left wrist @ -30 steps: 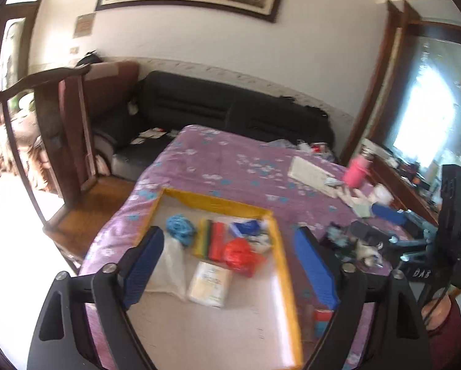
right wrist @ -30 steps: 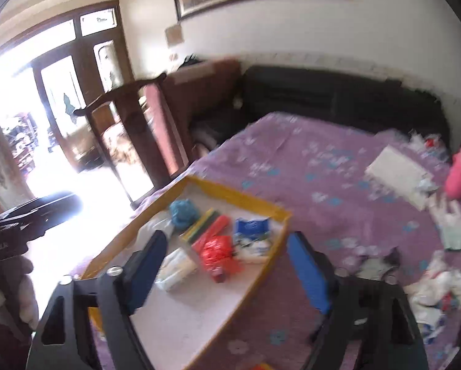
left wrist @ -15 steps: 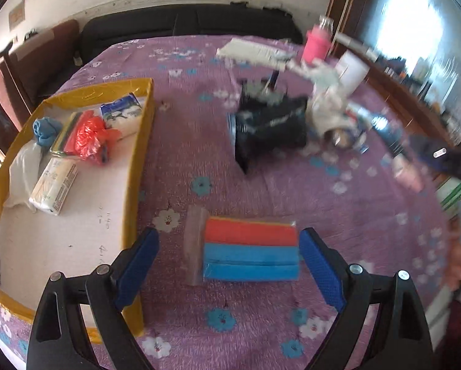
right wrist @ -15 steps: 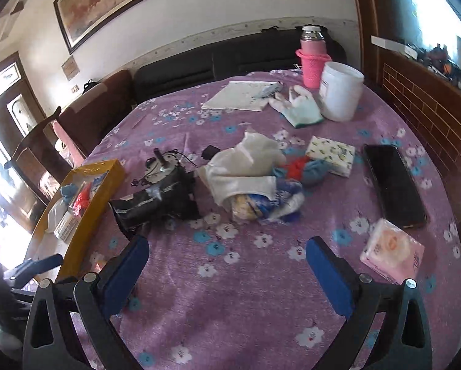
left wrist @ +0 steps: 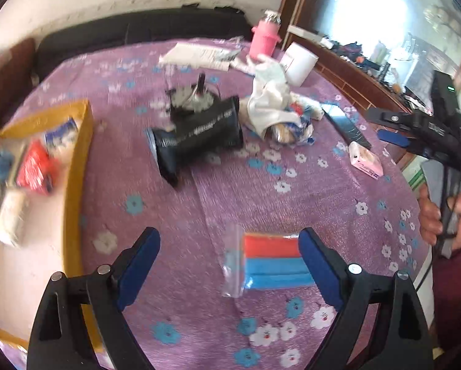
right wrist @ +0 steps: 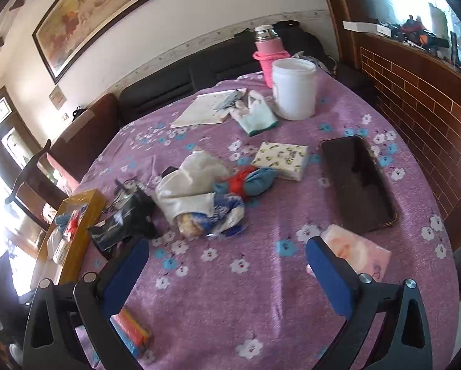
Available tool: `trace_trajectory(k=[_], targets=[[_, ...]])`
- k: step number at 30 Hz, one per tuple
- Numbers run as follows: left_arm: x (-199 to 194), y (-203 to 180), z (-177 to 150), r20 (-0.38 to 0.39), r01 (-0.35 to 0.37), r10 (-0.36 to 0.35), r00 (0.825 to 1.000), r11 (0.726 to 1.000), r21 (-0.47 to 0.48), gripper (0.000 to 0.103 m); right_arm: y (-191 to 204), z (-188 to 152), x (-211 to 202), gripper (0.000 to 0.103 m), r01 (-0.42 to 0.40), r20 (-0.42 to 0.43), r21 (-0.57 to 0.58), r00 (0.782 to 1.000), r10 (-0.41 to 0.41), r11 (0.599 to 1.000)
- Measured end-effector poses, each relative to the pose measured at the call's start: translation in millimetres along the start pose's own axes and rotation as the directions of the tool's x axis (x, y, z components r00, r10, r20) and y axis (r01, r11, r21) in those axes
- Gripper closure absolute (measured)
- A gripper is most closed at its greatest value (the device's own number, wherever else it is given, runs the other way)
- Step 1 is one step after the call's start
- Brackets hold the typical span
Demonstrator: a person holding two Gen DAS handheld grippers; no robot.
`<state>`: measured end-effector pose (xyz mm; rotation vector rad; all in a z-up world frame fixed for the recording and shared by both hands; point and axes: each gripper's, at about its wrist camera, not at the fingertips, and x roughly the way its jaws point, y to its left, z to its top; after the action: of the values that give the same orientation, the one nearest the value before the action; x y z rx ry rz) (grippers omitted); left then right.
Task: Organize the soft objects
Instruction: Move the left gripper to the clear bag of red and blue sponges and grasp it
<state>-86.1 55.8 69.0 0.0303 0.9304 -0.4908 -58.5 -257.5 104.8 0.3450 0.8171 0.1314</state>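
A pack of red and blue sponges (left wrist: 273, 262) in clear wrap lies on the purple flowered tablecloth. My left gripper (left wrist: 230, 266) is open around it, and the pack sits close to the right finger (left wrist: 320, 268). The yellow-rimmed tray (left wrist: 76, 160) at the left holds several soft packs. My right gripper (right wrist: 227, 274) is open over bare cloth with nothing between its jaws. A pink tissue pack (right wrist: 356, 252) lies just beyond its right finger (right wrist: 329, 274). A heap of white cloth and bags (right wrist: 206, 197) lies mid-table. The sponge pack (right wrist: 135, 330) shows at lower left.
A black pouch (left wrist: 199, 135) and cables lie beside the tray. A phone (right wrist: 356, 182), a bee-print tissue pack (right wrist: 283, 160), gloves (right wrist: 255, 114), a white tub (right wrist: 293, 88) and a pink flask (right wrist: 269, 49) stand farther back. A hand (left wrist: 443, 215) grips the right handle.
Both views swung from the tray to the table's right side and dipped. The sponge pack now lies nearer the left gripper's right finger. The pink tissue pack is closer to the right gripper.
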Motion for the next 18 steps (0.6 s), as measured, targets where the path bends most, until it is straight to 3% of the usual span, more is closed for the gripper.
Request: trace_trajectory(k=[4, 8, 11, 13, 16, 18], targets=[[9, -22, -1, 0.006, 0.027, -0.029, 1.000, 0.986, 0.162, 0.012, -5, 4, 6, 0.001, 0.000, -0.017, 0.007, 1.000, 0.000, 1.000], [29, -58, -3, 0.005, 0.010, -0.013, 1.000, 0.915, 0.402, 0.012, -14, 10, 8, 0.001, 0.009, -0.021, 0.030, 1.000, -0.008, 1.000], [44, -73, -8, -0.062, 0.055, -0.027, 0.998, 0.862, 0.505, 0.012, -26, 18, 4, 0.001, 0.020, -0.017, 0.070, 1.000, -0.019, 0.997], [53, -80, -16, -0.102, 0.046, 0.011, 0.995, 0.839, 0.543, 0.012, -36, 26, 0, 0.001, 0.029, -0.010, 0.102, 1.000, -0.028, 0.994], [50, -75, -18, -0.100, 0.012, 0.047, 0.994, 0.857, 0.516, 0.019, -49, 36, -3, 0.001, 0.043, -0.005, 0.137, 0.999, -0.043, 0.990], [46, -65, -18, -0.080, -0.052, 0.102, 0.992, 0.877, 0.478, 0.021, -51, 41, 0, 0.001, 0.061, -0.010, 0.134, 0.998, -0.060, 0.989]])
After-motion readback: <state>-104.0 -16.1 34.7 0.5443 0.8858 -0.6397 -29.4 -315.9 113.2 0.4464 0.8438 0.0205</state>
